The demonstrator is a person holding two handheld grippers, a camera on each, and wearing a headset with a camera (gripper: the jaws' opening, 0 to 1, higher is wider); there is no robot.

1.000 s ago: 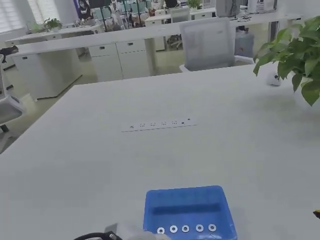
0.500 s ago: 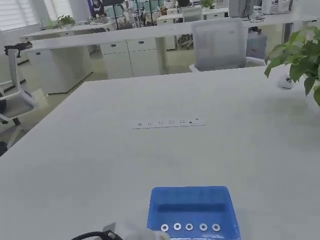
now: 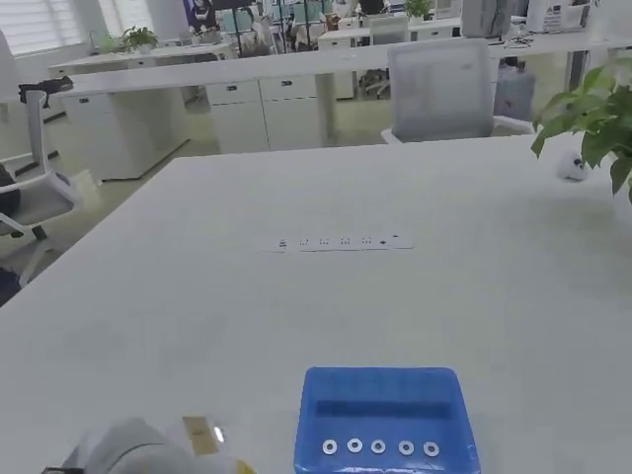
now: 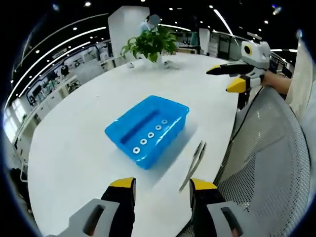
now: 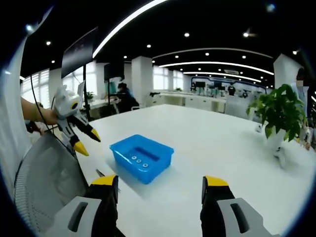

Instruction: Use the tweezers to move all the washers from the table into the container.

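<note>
Blue plastic container sits near the front edge of the white table, and the washers are inside it, lined up in a row along one wall. I count five from the head view, you? (poster 1)

Five in the left gripper view too, but just three peek over the rim in the right gripper view. One pair of tweezers lies flat on the table just beside the container. (poster 2)

What's around it? (poster 1)

Mostly a mesh chair back crowding the table edge by the tweezers. One potted plant stands well beyond the bin, and the head view adds one power strip mid-table. Both grippers are held up off the table. The left gripper has its jaws apart with nothing between them, and the right gripper is the same, spread wide. (poster 2)
</note>
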